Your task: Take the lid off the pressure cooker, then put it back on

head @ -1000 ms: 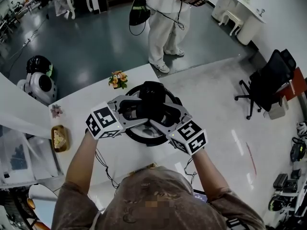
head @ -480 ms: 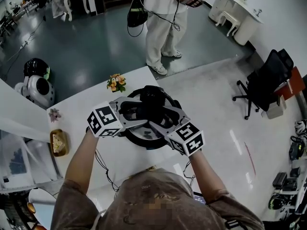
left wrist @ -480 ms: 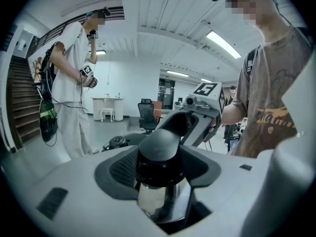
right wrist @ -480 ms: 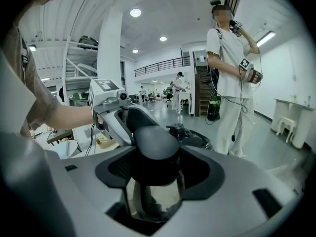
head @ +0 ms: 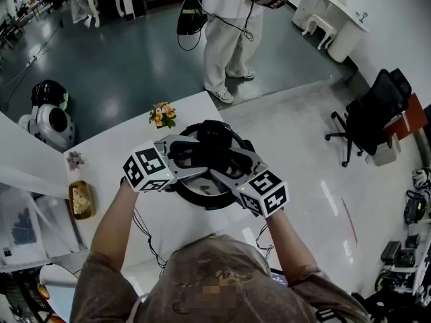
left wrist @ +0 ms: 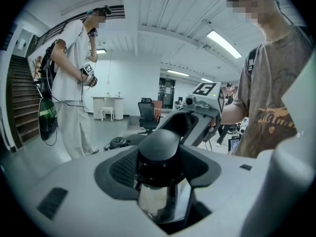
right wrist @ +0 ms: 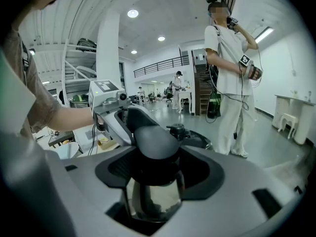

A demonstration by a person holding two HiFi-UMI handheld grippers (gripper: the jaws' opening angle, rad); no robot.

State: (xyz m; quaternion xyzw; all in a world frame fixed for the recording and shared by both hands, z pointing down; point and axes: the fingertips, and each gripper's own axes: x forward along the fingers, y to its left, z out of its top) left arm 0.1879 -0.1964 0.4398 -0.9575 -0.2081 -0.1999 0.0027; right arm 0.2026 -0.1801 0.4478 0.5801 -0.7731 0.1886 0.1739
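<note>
1. Count: one round steel pressure cooker (head: 204, 195) with its one dark lid (right wrist: 196, 140) on top, two black side handles and two grippers, so one handle per gripper. Off to the far left there's one small pot of orange flowers (head: 161, 114), and on the floor at right one black office chair (head: 377, 116).
2. The left gripper (head: 190, 157) has its jaws spread wide but clamped on the left side handle (left wrist: 159, 147). The right gripper (head: 232, 165) is the same deal on the right side handle (right wrist: 155, 143).
3. Versus a second ago, pretty much nothing has changed. Both grippers stay clamped in the same spots and the cooker hasn't budged.
4. The cooker sits upright mid white desk (head: 121, 147), lid facing up. The line through its handles runs left to right, with the right end slightly nearer.
</note>
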